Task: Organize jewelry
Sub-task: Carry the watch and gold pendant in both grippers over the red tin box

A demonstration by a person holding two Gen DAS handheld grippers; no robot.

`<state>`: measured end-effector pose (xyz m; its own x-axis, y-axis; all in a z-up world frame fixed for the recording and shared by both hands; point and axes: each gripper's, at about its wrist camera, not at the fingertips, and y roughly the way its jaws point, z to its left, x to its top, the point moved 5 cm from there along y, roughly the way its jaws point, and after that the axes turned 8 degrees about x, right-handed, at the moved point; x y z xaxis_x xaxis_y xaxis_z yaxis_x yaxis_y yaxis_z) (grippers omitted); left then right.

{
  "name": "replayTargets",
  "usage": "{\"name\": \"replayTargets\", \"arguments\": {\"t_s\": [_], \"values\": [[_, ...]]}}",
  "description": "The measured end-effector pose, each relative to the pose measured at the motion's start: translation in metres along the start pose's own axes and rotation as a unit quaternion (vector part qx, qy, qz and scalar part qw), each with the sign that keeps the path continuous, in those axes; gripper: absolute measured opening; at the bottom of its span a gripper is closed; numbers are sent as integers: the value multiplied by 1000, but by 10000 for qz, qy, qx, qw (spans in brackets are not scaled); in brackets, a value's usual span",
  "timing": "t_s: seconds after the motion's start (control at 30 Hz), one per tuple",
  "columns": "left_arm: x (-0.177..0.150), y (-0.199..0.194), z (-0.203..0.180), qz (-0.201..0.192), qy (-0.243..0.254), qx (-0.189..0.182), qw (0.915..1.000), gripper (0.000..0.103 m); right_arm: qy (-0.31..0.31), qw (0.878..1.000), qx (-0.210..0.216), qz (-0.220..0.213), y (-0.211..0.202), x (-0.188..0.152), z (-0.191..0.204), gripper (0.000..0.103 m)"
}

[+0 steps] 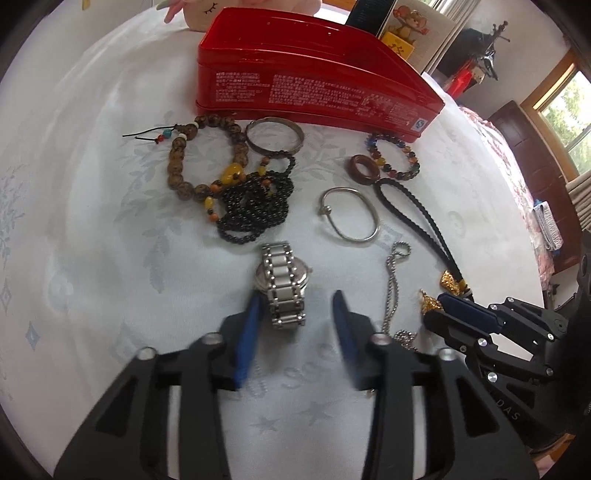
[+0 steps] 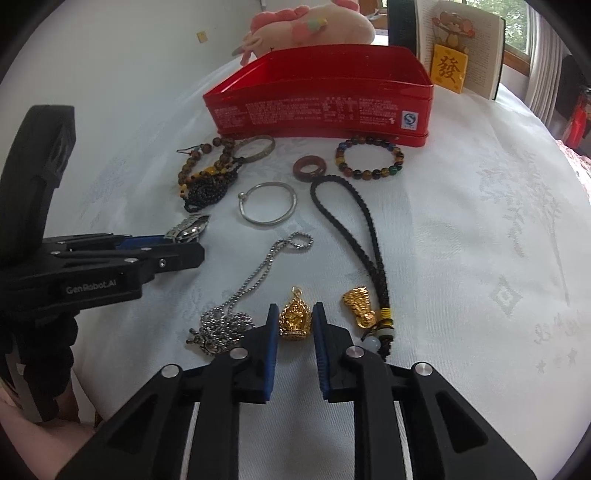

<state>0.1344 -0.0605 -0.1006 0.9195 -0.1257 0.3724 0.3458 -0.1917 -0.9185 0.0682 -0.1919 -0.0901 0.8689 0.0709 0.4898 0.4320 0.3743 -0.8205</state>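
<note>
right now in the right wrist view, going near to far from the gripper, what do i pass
right gripper → gold pendant → silver bangle → red ring → red tin → plush toy

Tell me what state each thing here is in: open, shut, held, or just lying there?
Red tin: open, no lid on.
Left tool: open, straddling the watch.
Steel watch: lying on the cloth, not gripped.
Right tool: open around the gold pendant.
Gold pendant: on the cloth, not gripped.
Silver bangle: lying flat, loose.
</note>
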Motion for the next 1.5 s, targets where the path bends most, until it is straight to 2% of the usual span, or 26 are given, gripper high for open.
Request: {"name": "replayTargets", "arguments": {"t_s": [0.07,0.2,0.33,0.37,0.4,0.43,0.53,0.63,0.77,1.03,1.3,1.5], "values": [[0,-2,2,-34,-44,127,9999,57,22,10000,-26,-12,-2,0,-2,18],[4,0,7,-40,-158,295,9994,60,33,10000,5,27,1,-2,-4,18],[8,2,10,-44,-126,460,9989,53,83,9999,76,9,2,-2,-5,18],[9,3,9,-55,-113,493,9987,44,94,9999,85,7,2,-2,-5,18],[10,4,8,-55,-102,472,9988,33,104,9999,94,3,2,-2,-5,18],[11,5,5,-56,-75,428,9990,30,111,9999,101,2,2,-2,-5,18],[9,4,1,-138,19,447,9989,30,149,9998,136,3,2,-2,-6,18],[6,1,-2,-189,-31,186,9996,29,171,9997,188,-10,2,-2,-5,18],[2,-5,-2,-278,-76,65,9996,29,145,9995,277,-68,-3,-2,-1,18],[1,-43,-4,-757,-52,-77,9971,29,-59,9981,347,-509,-31,7,8,18],[39,-74,-6,-1265,55,-50,9919,29,-214,9946,201,-995,-58,47,4,18],[87,-94,-9,-1692,103,-139,9854,29,-239,9907,179,-1325,-70,99,-4,18]]}}
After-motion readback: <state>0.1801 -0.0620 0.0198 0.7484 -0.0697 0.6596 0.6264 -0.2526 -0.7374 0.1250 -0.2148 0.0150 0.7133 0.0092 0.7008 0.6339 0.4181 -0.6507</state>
